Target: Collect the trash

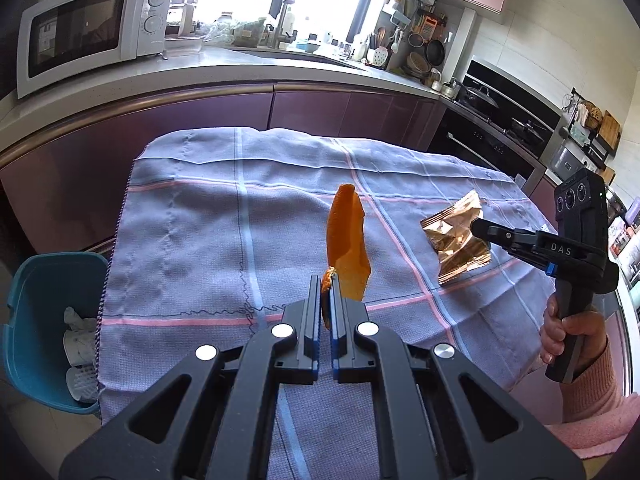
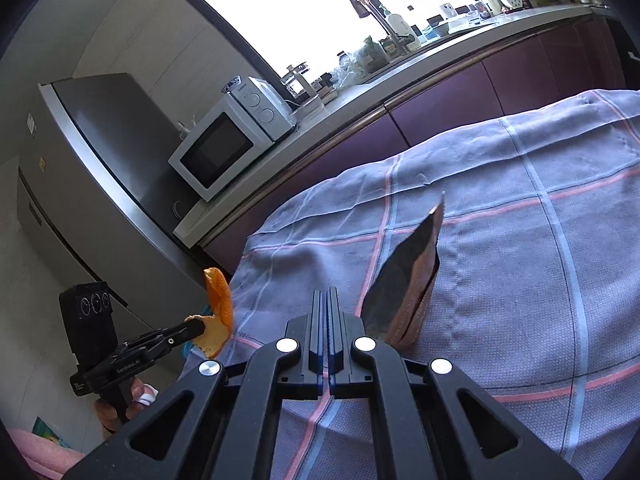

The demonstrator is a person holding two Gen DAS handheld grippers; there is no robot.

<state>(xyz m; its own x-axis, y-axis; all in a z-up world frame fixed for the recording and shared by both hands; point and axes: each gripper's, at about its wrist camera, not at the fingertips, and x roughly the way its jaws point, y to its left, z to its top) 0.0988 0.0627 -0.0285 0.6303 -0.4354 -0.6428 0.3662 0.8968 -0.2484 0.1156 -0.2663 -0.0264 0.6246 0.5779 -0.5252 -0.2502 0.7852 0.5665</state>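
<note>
My left gripper [image 1: 327, 285] is shut on an orange peel [image 1: 347, 244] and holds it upright above the checked blue cloth [image 1: 200, 240]; the peel also shows in the right wrist view [image 2: 218, 300]. My right gripper [image 2: 328, 300] is shut on a gold foil snack wrapper [image 2: 404, 280], lifted off the cloth. In the left wrist view the right gripper [image 1: 482, 232] pinches that wrapper [image 1: 452, 240] at the table's right side.
A teal bin [image 1: 36, 332] with white crumpled trash stands on the floor left of the table. A purple counter with a microwave [image 1: 88, 32] runs behind. A stove [image 1: 500, 120] is at the right, a fridge [image 2: 80, 200] at the left.
</note>
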